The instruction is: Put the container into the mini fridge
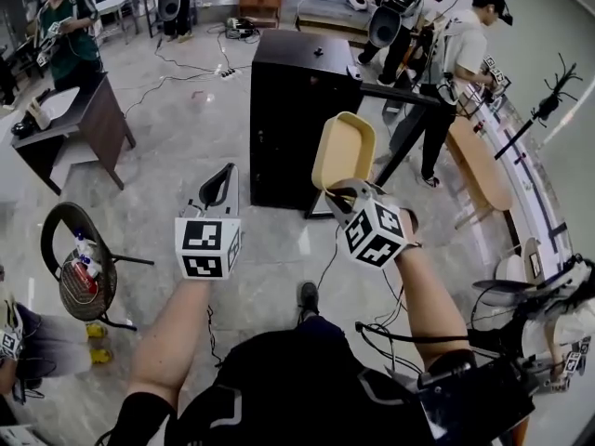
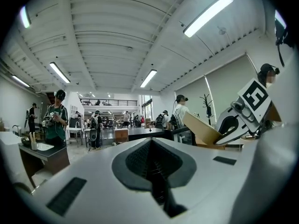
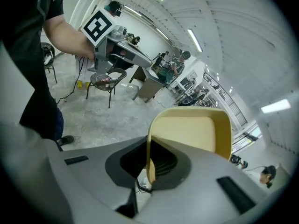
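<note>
A black mini fridge [image 1: 297, 110] stands on the floor ahead of me, its dark front showing no opening; its top [image 2: 140, 133] also shows in the left gripper view. My right gripper [image 1: 346, 191] is shut on the rim of a pale yellow container [image 1: 342, 151], held tilted up in front of the fridge. In the right gripper view the container [image 3: 191, 129] rises from between the jaws of the right gripper [image 3: 150, 164]. My left gripper [image 1: 217, 186] hovers to the left of it, shut and with nothing in it [image 2: 152, 160]. The left gripper view shows the container [image 2: 201, 127] at the right.
A round chair [image 1: 84, 268] with bottles on it stands at the left and a dark desk [image 1: 79, 124] behind it. A black stand [image 1: 409, 128] leans by the fridge's right side, near a wooden bench [image 1: 479, 165]. People stand at the back; cables lie on the floor.
</note>
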A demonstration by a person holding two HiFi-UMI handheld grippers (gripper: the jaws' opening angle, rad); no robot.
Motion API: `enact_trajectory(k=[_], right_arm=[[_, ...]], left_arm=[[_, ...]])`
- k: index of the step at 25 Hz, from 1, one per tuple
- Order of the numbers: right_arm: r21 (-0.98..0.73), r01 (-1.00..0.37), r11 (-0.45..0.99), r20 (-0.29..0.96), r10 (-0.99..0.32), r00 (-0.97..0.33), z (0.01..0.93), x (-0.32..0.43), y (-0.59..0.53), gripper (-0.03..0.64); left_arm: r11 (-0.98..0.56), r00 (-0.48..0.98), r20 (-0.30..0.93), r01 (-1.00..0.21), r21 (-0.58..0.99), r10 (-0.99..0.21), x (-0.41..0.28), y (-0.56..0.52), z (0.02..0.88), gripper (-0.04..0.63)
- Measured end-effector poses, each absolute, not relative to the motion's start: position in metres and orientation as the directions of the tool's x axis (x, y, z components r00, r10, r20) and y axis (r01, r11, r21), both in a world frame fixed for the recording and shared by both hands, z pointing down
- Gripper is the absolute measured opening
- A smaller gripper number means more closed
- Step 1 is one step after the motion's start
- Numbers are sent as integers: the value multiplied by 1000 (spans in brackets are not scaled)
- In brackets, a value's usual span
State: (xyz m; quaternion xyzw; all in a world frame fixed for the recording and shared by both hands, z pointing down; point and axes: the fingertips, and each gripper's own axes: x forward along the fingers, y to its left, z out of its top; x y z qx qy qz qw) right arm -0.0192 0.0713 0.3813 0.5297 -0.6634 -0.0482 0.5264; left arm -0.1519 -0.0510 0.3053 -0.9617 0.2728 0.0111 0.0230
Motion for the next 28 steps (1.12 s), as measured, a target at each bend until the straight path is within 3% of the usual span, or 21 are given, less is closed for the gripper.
enact_trajectory(k=[14, 28], right_arm=[[603, -600, 526, 670, -742, 23, 399, 91, -1, 18], [543, -497, 677, 731, -672, -118, 442, 155, -37, 18]], left_arm=[[-821, 821, 33, -570, -1, -570, -38, -107, 338, 9], [-765, 762, 80, -644, -6, -642, 43, -139, 356, 10]])
